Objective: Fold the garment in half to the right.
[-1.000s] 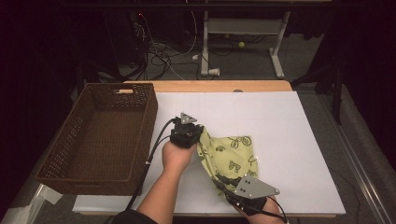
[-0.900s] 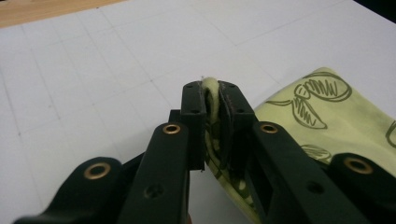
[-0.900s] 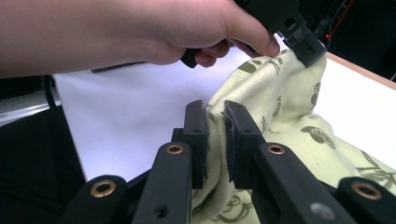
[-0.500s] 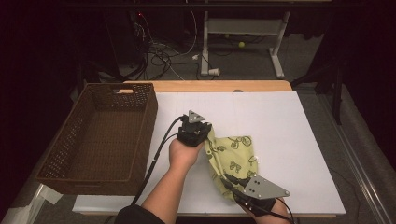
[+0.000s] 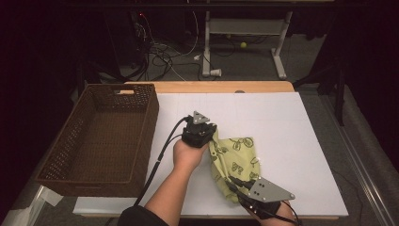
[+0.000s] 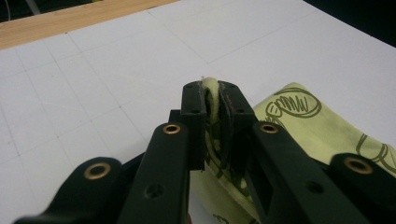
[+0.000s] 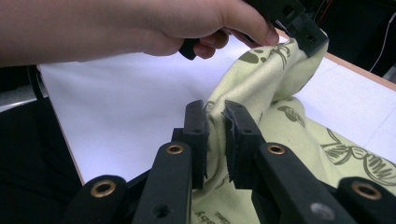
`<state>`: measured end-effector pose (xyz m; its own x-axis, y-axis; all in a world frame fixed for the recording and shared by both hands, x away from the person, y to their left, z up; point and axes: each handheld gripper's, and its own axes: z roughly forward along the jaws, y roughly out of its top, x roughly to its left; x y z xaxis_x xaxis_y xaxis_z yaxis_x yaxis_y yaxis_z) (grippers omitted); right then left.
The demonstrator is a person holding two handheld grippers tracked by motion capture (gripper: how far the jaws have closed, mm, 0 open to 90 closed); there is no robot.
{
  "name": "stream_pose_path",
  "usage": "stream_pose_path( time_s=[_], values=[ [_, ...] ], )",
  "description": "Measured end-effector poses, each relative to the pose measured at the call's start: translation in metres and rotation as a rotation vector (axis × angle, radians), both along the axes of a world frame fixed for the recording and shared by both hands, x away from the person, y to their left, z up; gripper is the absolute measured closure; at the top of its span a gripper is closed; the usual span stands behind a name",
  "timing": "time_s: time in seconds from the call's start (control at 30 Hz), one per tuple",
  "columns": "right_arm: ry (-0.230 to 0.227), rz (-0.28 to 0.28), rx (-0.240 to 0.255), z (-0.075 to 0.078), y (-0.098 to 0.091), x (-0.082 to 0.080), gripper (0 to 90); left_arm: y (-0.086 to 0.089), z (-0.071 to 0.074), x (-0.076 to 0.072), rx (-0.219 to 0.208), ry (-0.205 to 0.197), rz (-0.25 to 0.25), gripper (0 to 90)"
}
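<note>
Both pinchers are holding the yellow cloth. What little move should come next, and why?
Probably pull the two grippers gently apart to stretch the edge straight. The left gripper and the right gripper are each shut on the cloth, which sags bunched between them on the white table. A taut edge would be easier to fold or carry toward the basket.

Left tongs (image 5: 210, 133) clamped, right tongs (image 5: 234, 184) clamped, forearms low

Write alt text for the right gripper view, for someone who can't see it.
The right gripper pinches a fold of a yellow-green printed cloth between its two black jaws above a white table. Farther off, the left gripper, held in a hand, clamps another edge of the cloth and holds it raised.
</note>
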<state>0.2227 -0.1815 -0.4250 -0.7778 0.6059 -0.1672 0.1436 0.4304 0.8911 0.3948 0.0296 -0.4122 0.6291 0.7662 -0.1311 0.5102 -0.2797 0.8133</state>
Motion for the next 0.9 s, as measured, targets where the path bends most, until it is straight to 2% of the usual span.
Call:
stream_pose_path(
  time_s=[0.27, 0.5, 0.77, 0.9],
  values=[
    [0.01, -0.013, -0.005, -0.001, -0.012, -0.004, 82.1, -0.011, 0.006, -0.001, 0.003, -0.011, -0.022, 79.0],
    [0.009, -0.026, -0.017, -0.002, -0.026, -0.013, 82.2, -0.038, 0.016, -0.003, 0.042, -0.044, -0.073, 79.0],
    [0.041, -0.062, -0.014, -0.007, -0.049, -0.015, 82.1, -0.064, 0.013, 0.0, 0.055, -0.036, -0.11, 78.9],
    [0.055, -0.069, -0.038, -0.012, -0.058, -0.016, 82.2, -0.077, 0.008, 0.001, 0.061, -0.033, -0.13, 78.9]
  ],
)
